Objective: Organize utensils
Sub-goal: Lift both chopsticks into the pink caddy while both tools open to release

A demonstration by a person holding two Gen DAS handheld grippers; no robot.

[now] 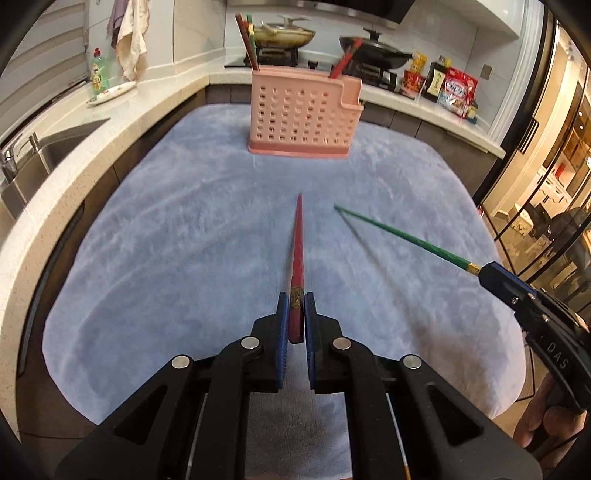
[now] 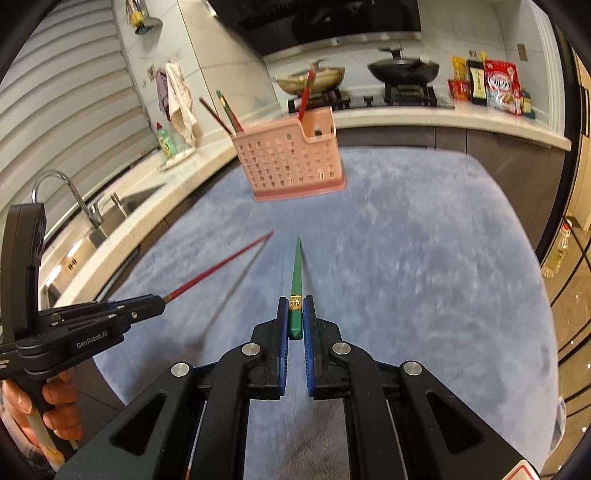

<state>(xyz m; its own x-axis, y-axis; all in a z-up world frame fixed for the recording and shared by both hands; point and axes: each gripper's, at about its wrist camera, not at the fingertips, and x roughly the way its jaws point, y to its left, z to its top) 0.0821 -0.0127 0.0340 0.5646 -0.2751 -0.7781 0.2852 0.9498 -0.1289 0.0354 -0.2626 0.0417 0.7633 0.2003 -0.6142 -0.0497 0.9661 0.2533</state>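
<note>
My left gripper [image 1: 295, 308] is shut on a red chopstick [image 1: 297, 247] that points forward above the blue cloth [image 1: 184, 229]. My right gripper [image 2: 295, 310] is shut on a green chopstick [image 2: 296, 269], also pointing forward. Each gripper shows in the other's view: the right one [image 1: 491, 273] with the green chopstick [image 1: 399, 236], the left one [image 2: 147, 302] with the red chopstick [image 2: 221, 264]. A pink perforated utensil holder [image 1: 301, 116] stands at the far end of the cloth [image 2: 424, 240], also in the right wrist view [image 2: 291, 162], with several chopsticks [image 1: 247, 40] standing in it.
A steel sink [image 1: 55, 147] and faucet [image 2: 66, 192] lie left of the cloth. A stove with a pan [image 1: 284, 35] and a wok [image 1: 376, 55] is behind the holder. Bottles and food packets [image 1: 443, 88] stand at the back right. Glass doors [image 1: 546, 206] are on the right.
</note>
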